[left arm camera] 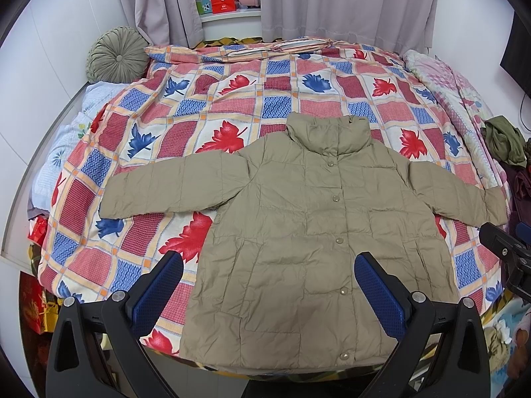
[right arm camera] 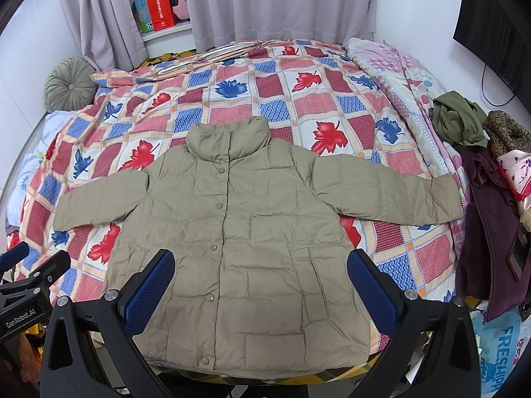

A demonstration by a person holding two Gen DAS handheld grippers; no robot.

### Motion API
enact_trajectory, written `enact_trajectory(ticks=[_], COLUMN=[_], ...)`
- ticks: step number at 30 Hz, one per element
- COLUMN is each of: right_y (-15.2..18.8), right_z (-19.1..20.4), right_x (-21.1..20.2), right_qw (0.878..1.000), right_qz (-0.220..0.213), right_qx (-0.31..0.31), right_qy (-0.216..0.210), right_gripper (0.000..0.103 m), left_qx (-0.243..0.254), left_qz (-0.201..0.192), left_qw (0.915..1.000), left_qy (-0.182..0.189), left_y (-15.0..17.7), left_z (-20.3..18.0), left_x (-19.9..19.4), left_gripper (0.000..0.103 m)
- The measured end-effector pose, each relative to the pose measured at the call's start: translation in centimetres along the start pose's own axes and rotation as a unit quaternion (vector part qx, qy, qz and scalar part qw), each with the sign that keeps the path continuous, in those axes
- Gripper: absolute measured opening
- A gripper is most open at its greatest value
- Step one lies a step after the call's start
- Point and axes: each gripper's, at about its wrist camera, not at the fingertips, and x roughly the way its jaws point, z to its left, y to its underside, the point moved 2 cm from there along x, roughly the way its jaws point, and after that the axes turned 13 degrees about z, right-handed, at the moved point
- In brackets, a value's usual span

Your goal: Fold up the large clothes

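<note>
Jacket (left arm camera: 308, 225), khaki and snapped shut, lies flat with sleeves spread on the patterned quilt (left arm camera: 205, 99). Left tongs (left arm camera: 268, 285) and right tongs (right arm camera: 262, 282) hover agape, empty, above its hem. Crumpled clothes (right arm camera: 481, 179) lie beside its right sleeve.

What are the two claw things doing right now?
Left gripper: open, holding nothing, above the jacket.
Right gripper: open, holding nothing.

Khaki jacket (left arm camera: 298, 232) flat on leaf-patterned bed (left arm camera: 186, 106).
</note>
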Motion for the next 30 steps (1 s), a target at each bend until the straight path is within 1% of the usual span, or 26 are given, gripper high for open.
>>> enact_trajectory(ticks=[23, 30], right_y=[0.0, 0.09], right_z=[0.0, 0.45], right_x=[0.11, -0.22], right_qw=[1.0, 1.0], right_qz=[0.0, 0.008], right_qx=[0.0, 0.0], right_qy=[-0.001, 0.0], right_gripper=[0.103, 0.103], left_qx=[0.0, -0.006], left_qz=[0.001, 0.008], left_qw=[1.0, 0.9999], left_qy=[0.0, 0.001], left_y=[0.02, 0.63], left_z=[-0.04, 0.28], left_x=[0.08, 0.04], left_gripper=[0.103, 0.103])
